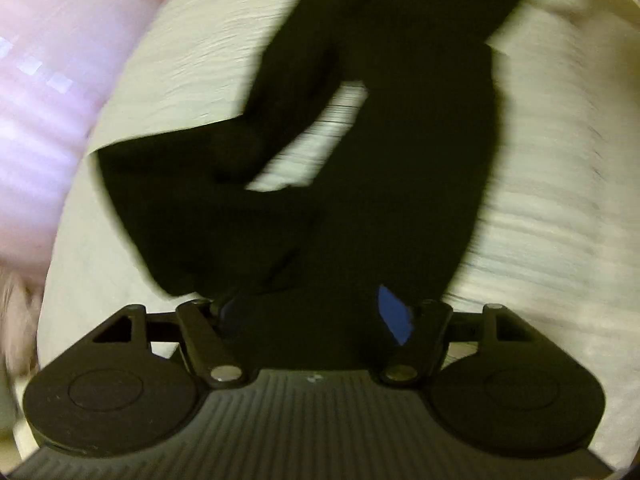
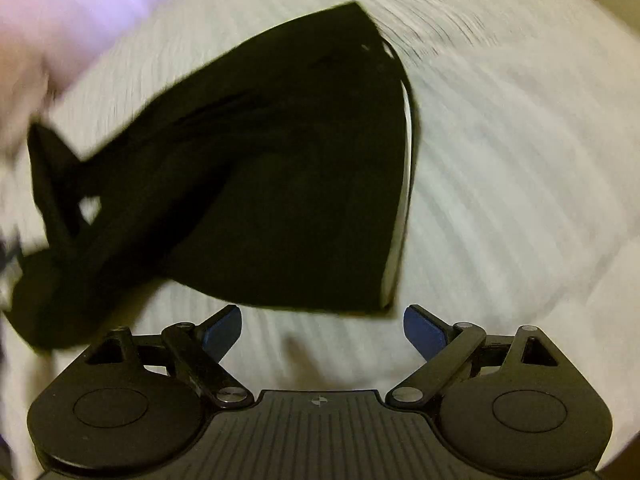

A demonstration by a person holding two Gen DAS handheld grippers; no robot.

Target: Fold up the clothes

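A black garment (image 1: 400, 140) lies bunched across a white bed cover (image 1: 180, 60). In the left wrist view it drapes over my left gripper (image 1: 316, 312); the fingers stand apart with the cloth between them, and only part of the right blue pad (image 1: 394, 314) shows. In the right wrist view the same garment (image 2: 288, 184) hangs partly folded just beyond my right gripper (image 2: 322, 330). That gripper is open, its blue pads (image 2: 424, 330) wide apart, with nothing between them. Both views are motion-blurred.
The white ribbed bed cover (image 2: 500, 200) fills the ground in both views. A pink-purple blurred surface (image 1: 48, 100) lies at the left, beyond the bed's edge, and at the upper left of the right wrist view (image 2: 80, 0).
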